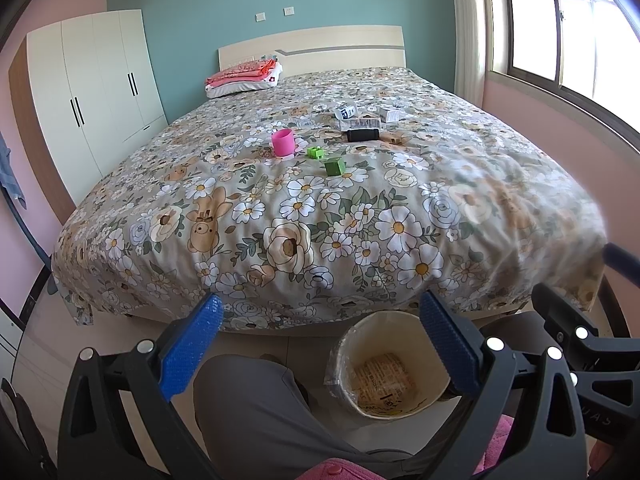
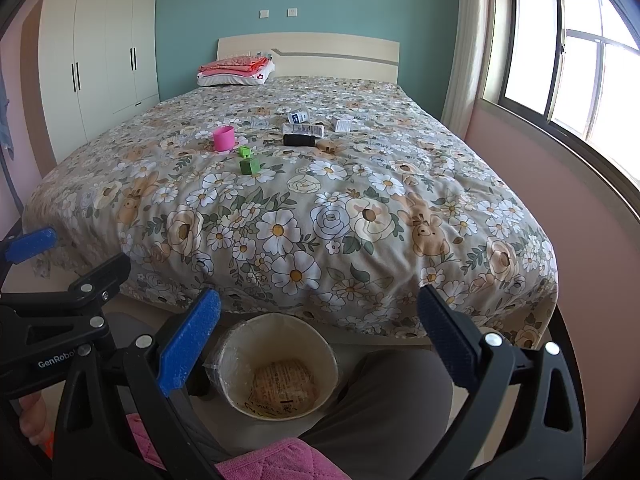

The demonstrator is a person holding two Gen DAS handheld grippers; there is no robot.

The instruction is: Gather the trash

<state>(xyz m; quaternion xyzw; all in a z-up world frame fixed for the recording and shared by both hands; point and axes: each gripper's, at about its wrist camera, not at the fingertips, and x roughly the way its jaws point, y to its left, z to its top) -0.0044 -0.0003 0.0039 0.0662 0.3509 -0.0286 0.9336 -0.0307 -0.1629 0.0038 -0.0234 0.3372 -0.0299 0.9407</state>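
Both grippers spread empty, left gripper [image 1: 320, 340], right gripper [image 2: 320, 328], bin [image 2: 328, 364] below between

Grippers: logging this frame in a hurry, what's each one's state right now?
Left gripper: open, holding nothing.
Right gripper: open, holding nothing.

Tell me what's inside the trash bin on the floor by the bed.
The trash bin has a clear plastic liner and one flattened printed wrapper on its bottom. Nothing else shows; the near inner wall is hidden by its rim.
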